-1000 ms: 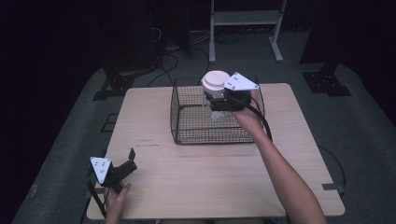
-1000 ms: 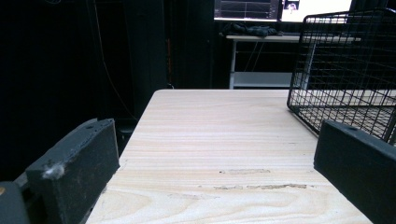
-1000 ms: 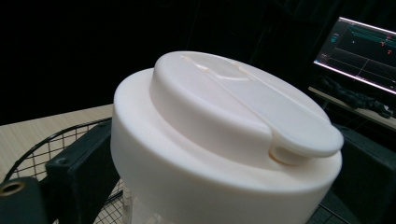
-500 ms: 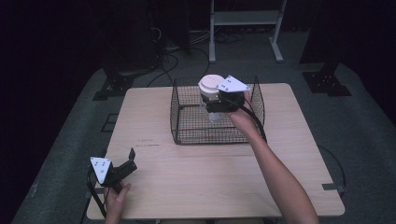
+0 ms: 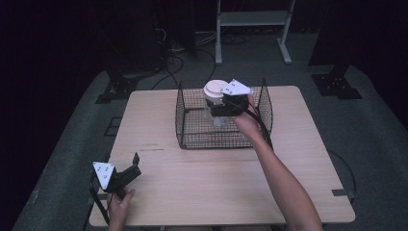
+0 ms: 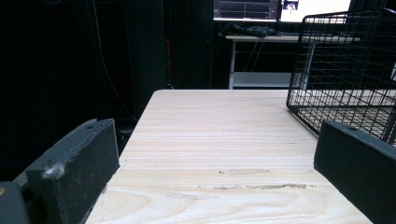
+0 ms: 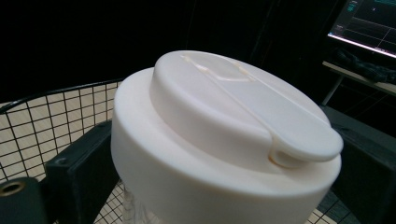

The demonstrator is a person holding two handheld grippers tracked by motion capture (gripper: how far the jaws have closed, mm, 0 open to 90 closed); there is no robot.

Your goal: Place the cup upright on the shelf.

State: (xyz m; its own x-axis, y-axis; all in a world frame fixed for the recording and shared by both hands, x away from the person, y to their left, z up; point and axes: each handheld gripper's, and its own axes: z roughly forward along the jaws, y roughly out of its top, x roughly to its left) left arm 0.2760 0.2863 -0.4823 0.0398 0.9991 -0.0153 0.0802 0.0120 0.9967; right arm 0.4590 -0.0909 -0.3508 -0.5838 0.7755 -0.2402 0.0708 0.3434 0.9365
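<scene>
My right gripper (image 5: 216,108) is shut on a clear jar with a wide white lid (image 5: 214,89), holding it upright inside the top of a black wire basket (image 5: 180,111) at the back middle of the wooden table (image 5: 216,185). In the right gripper view the white lid (image 7: 233,116) looms close between the black jaws, with basket mesh (image 7: 51,112) behind and below. My left gripper (image 5: 135,166) rests low at the table's front left corner, open and holding nothing. The left gripper view looks across bare tabletop (image 6: 210,121) between the spread jaws, with the basket (image 6: 345,60) at the right.
A white metal frame (image 5: 250,19) stands on the floor beyond the table, with cables (image 5: 180,45) and black stand feet (image 5: 332,79) around it. A lit monitor (image 7: 369,32) sits on a desk further back. Bare tabletop lies in front of the basket.
My right gripper has carried the jar a little to the left and slightly down over the basket. The left gripper has stayed put.
</scene>
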